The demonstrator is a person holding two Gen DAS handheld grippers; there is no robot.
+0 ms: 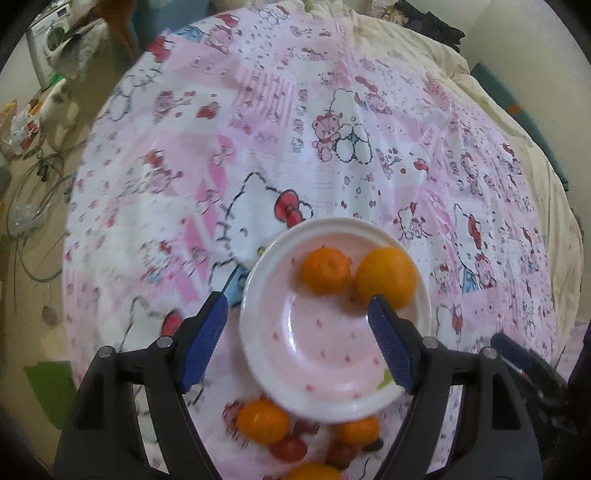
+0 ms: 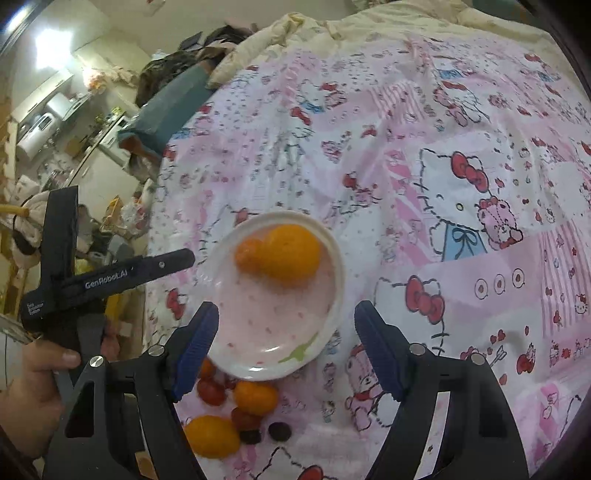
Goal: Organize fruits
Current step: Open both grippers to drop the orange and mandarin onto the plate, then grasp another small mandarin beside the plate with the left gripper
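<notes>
A pink-and-white plate (image 1: 325, 373) (image 2: 258, 332) lies on the Hello Kitty bedsheet and holds a mandarin (image 1: 325, 270) (image 2: 246, 254) and a larger orange (image 1: 386, 277) (image 2: 291, 256). My left gripper (image 1: 299, 341) is open and empty, hovering over the plate. My right gripper (image 2: 286, 345) is open and empty above the plate's near edge. Loose fruit lies in front of the plate: oranges (image 1: 263, 421) (image 2: 255, 397), another orange (image 2: 211, 435), small red tomatoes (image 1: 290, 447) (image 2: 210, 392) and dark berries (image 2: 279, 431). The left gripper's body (image 2: 74, 280) shows in the right wrist view.
The pink patterned sheet (image 1: 258, 147) covers a bed with a cream duvet (image 2: 369, 26) at the far side. The floor at the left holds cables and clutter (image 1: 33, 177). A washing machine (image 1: 48, 37) stands far left.
</notes>
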